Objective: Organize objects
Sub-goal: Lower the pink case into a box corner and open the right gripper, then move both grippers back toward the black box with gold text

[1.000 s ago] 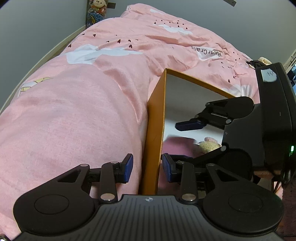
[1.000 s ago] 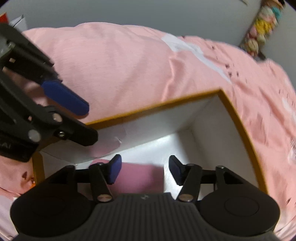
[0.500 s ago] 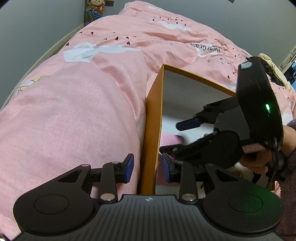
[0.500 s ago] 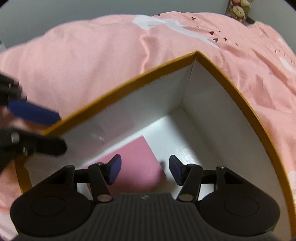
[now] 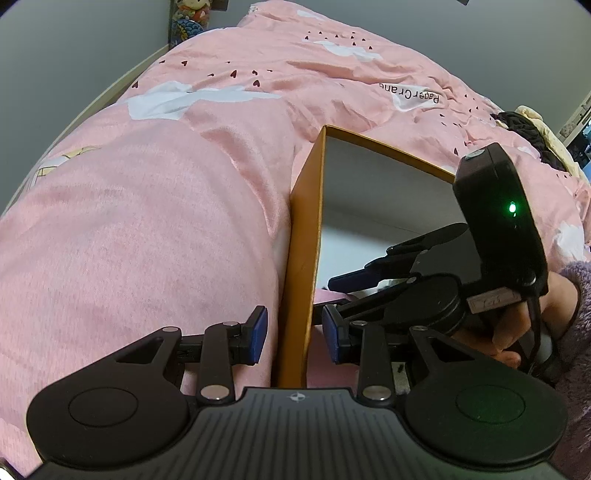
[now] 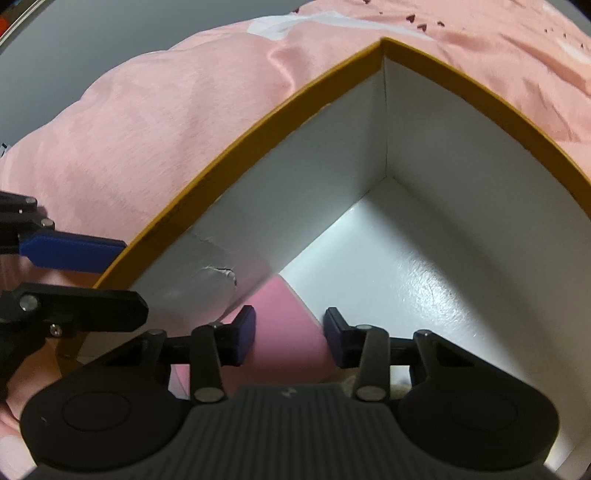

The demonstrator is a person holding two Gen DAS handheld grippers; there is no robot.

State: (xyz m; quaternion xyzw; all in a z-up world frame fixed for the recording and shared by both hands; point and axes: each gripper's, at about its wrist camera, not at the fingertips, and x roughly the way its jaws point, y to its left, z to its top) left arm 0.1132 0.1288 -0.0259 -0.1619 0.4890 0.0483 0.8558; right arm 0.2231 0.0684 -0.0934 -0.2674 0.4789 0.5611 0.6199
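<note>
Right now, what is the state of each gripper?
Left gripper: open, straddling the box wall, not clamped.
Right gripper: open, holding nothing, above the pink item in the box.

From the left wrist view I see a pink duvet filling most of the frame, printed with white patches and small dark hearts, with the words "Paper Crane" near 1 o'clock. A doll stands against the grey wall at 11 o'clock. At 2 o'clock a dark garment lies on the bed's far edge, with something cream-coloured beside it.
</note>
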